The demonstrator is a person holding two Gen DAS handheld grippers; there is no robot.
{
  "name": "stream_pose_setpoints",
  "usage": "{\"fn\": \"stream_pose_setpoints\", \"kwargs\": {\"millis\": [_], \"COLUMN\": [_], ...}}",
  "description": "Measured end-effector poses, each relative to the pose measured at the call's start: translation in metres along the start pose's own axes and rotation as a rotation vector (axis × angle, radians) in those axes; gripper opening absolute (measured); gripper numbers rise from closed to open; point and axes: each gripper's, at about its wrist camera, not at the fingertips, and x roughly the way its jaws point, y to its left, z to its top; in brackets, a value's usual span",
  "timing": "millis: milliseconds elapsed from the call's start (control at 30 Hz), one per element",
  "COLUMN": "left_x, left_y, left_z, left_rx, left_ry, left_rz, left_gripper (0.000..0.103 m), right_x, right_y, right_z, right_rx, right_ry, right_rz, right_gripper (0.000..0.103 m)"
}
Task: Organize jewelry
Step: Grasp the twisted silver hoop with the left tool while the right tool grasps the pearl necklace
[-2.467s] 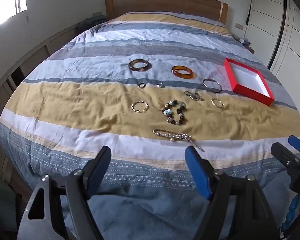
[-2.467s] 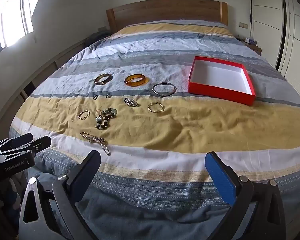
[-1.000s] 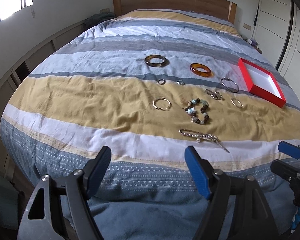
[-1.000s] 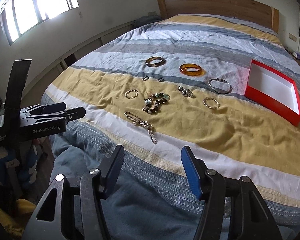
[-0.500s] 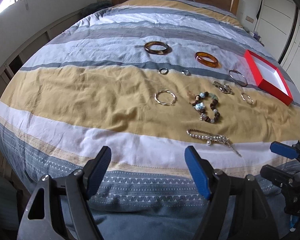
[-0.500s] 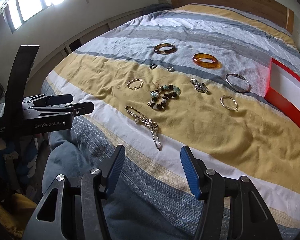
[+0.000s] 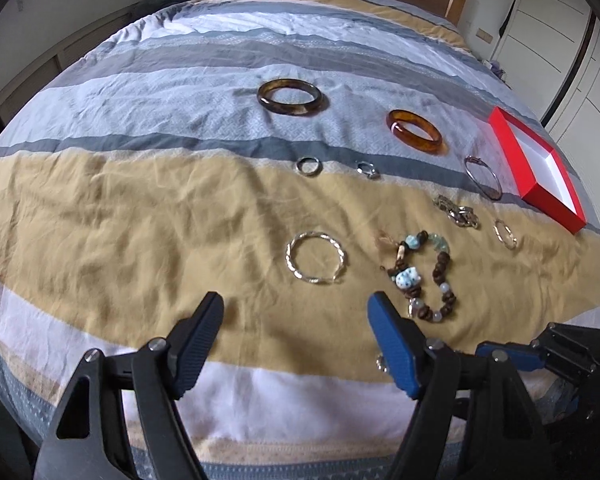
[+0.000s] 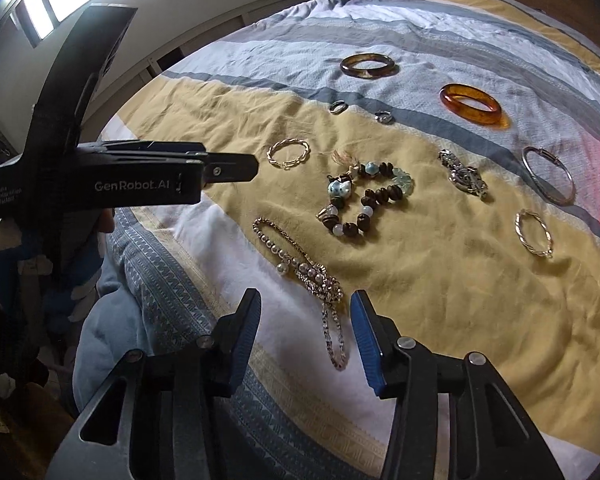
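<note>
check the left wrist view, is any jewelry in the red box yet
No, the red box shows only its bare white inside, while pieces such as the amber bangle and the beaded bracelet lie on the bedspread.

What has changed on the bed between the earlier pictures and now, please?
Both hand-held grippers came down closer over the jewelry. The right hand-held gripper has been closing its jaws and now frames the pearl chain without touching it. The left hand-held gripper is open. Nothing was picked up; the jewelry and red box stayed put.
</note>
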Motion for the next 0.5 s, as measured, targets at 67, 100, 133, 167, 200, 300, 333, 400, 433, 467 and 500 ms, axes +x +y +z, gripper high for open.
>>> {"fn": "stream_pose_setpoints", "kwargs": {"millis": [67, 100, 133, 167, 200, 300, 333, 400, 433, 467, 500], "left_x": [0.012, 0.019, 0.024, 0.031, 0.035, 0.043, 0.044, 0.048, 0.05, 0.052, 0.054], "left_y": [-0.001, -0.001, -0.001, -0.001, -0.001, -0.003, -0.004, -0.006, -0.007, -0.008, -0.009], "left_z": [0.006, 0.009, 0.011, 0.012, 0.014, 0.017, 0.018, 0.022, 0.023, 0.024, 0.025], "left_rx": [0.012, 0.015, 0.016, 0.017, 0.021, 0.042, 0.049, 0.059, 0.065, 0.07, 0.075], "left_ry": [0.014, 0.025, 0.035, 0.046, 0.052, 0.053, 0.053, 0.056, 0.057, 0.058, 0.058], "left_rz": [0.004, 0.004, 0.001, -0.002, 0.001, 0.005, 0.006, 0.007, 0.008, 0.01, 0.014], "left_gripper": [0.068, 0.063, 0.061, 0.058, 0.057, 0.057, 0.057, 0.057, 0.057, 0.057, 0.055], "right_x": [0.01, 0.015, 0.019, 0.023, 0.026, 0.032, 0.034, 0.036, 0.038, 0.038, 0.039], "right_y": [-0.002, -0.003, -0.003, -0.004, -0.005, -0.008, -0.009, -0.01, -0.01, -0.01, -0.011], "right_z": [0.004, 0.005, 0.007, 0.008, 0.009, 0.011, 0.013, 0.014, 0.015, 0.015, 0.016], "right_rx": [-0.008, -0.012, -0.015, -0.017, -0.02, -0.03, -0.033, -0.038, -0.041, -0.045, -0.051], "right_ry": [0.011, 0.016, 0.021, 0.024, 0.026, 0.026, 0.025, 0.025, 0.025, 0.025, 0.024], "right_rz": [0.012, 0.019, 0.024, 0.029, 0.034, 0.044, 0.046, 0.049, 0.05, 0.05, 0.046], "right_gripper": [0.043, 0.043, 0.042, 0.042, 0.042, 0.042, 0.042, 0.041, 0.04, 0.038, 0.035]}}
